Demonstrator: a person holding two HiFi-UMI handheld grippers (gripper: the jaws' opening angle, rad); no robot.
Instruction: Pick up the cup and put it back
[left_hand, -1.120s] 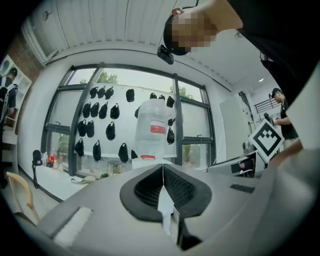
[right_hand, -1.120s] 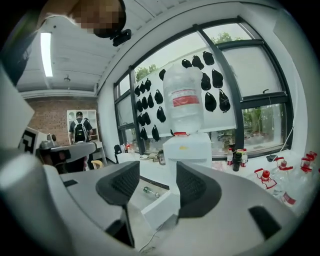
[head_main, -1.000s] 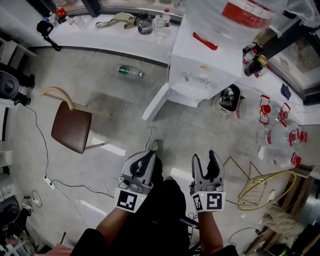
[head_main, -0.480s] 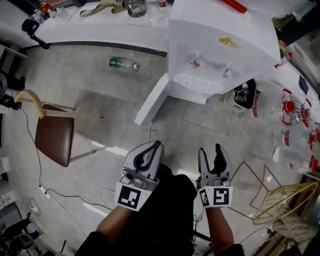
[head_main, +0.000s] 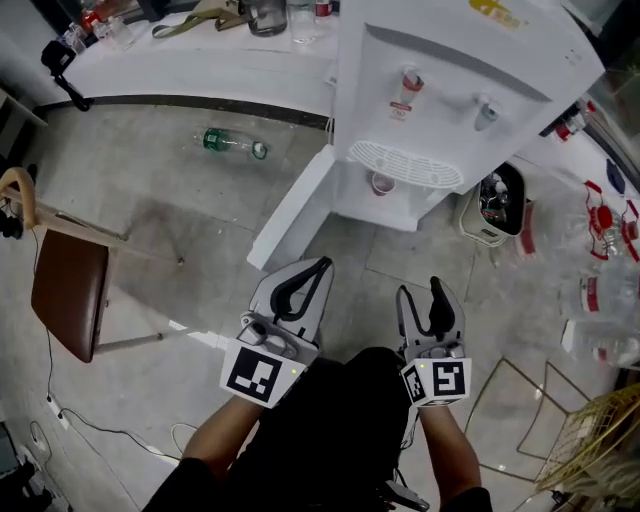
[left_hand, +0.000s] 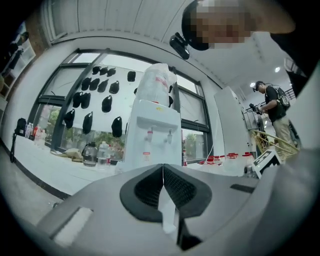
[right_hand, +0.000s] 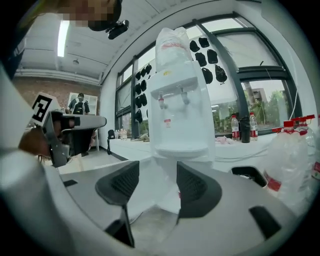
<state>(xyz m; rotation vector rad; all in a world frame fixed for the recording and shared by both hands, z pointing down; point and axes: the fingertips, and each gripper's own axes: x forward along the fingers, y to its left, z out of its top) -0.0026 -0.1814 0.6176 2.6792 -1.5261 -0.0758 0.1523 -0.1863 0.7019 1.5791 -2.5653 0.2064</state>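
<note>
Cup (head_main: 382, 184) — apparently well beyond right tool (head_main: 421, 293)

cup (head_main: 383, 184): half hidden inside dispenser (head_main: 450, 90) | dispenser top: cut off

A cup (head_main: 383, 184) sits in the dispenser (head_main: 450, 90); a bottle (head_main: 230, 143) lies left.

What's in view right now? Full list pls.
water dispenser: one, white, top centre, lower door open
cup: one, reddish, in the dispenser's lower compartment
bottle: one, green, lying on the floor left of the dispenser
chair: one, brown seat, far left
bin: one, black, on the floor right of the dispenser
containers: several, clear with red, right edge
wire rack: one, gold, bottom right
left gripper: grey, jaws together, empty
right gripper: grey, jaws apart, nothing between them
</note>
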